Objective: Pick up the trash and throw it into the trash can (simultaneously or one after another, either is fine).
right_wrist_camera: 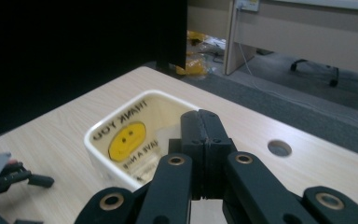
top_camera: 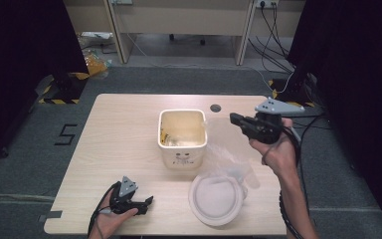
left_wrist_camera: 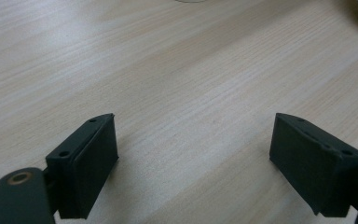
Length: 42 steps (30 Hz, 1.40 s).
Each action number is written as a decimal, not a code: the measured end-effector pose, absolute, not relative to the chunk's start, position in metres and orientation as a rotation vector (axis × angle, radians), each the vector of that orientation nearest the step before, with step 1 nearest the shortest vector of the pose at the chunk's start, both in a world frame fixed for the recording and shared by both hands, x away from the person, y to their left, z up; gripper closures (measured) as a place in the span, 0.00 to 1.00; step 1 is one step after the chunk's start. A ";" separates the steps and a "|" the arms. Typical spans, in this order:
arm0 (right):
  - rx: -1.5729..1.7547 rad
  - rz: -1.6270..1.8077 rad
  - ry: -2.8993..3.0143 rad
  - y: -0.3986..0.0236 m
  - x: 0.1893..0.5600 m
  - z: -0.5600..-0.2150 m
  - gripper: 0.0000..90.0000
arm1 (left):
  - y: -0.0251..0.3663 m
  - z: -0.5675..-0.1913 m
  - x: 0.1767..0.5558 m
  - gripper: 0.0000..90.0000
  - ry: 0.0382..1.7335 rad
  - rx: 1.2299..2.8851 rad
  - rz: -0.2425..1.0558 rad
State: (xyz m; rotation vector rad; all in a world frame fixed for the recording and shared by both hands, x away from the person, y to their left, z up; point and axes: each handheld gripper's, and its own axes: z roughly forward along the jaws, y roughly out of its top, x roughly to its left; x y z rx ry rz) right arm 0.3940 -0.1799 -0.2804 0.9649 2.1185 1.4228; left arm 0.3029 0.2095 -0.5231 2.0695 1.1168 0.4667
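Bin (top_camera: 182,137) beside raised right claw (top_camera: 235,119), pinched shut; left claw (top_camera: 146,201) wide, resting low

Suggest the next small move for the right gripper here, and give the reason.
Probably carry the right gripper a little farther left, over the square bin, and lower it. Its jaws are shut, seemingly pinching a clear plastic bag that trails down toward the round white lid. The bin already holds a printed liner. The left gripper rests open on the table, out of the way.

High view overlooks table (top_camera: 129,124); claw cameras sit close above it.
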 end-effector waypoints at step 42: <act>1.111 1.302 2.357 -0.043 0.518 -0.353 1.00 | 0.203 -0.402 0.349 0.23 1.002 1.899 0.589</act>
